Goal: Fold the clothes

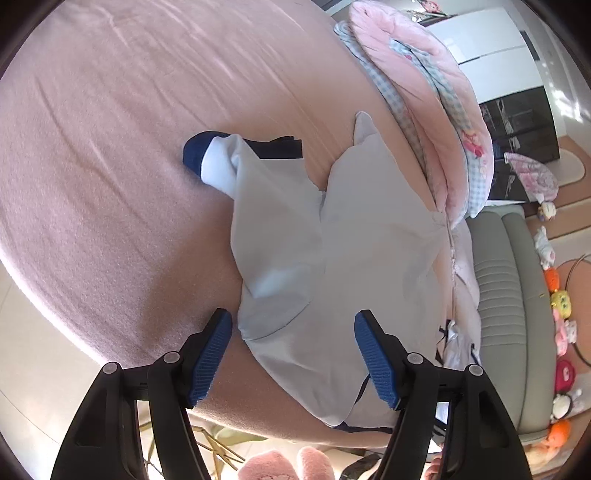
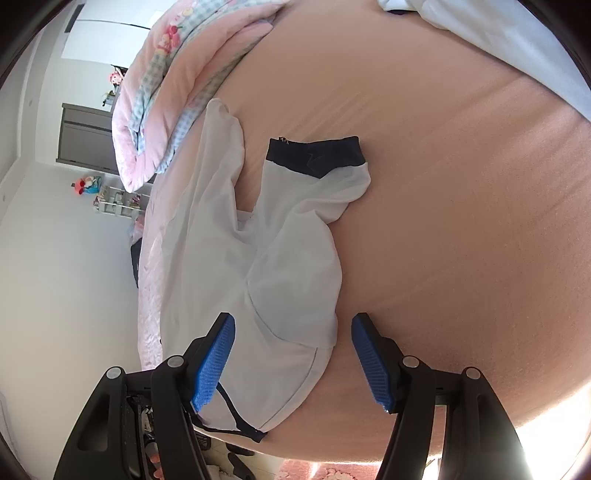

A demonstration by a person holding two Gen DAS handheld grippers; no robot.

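A pale grey-white pair of trousers with navy cuffs [image 1: 332,266] lies spread on the pink bed sheet [image 1: 110,147], waist toward me, its two legs pointing away. My left gripper [image 1: 293,325] is open just above the waist end and holds nothing. In the right wrist view the trousers [image 2: 266,280] show one leg ending in a navy cuff [image 2: 314,155]; the other leg runs along the bed's left edge. My right gripper [image 2: 291,328] is open over the hip part, with cloth between the blue pads, untouched.
A folded pink and checked quilt [image 1: 436,99] lies along the bed's far side, also in the right wrist view [image 2: 184,66]. A grey sofa [image 1: 509,302] with soft toys stands beside the bed. Another pale garment [image 2: 498,29] lies at the far corner. Pink slippers [image 1: 288,465] sit on the floor.
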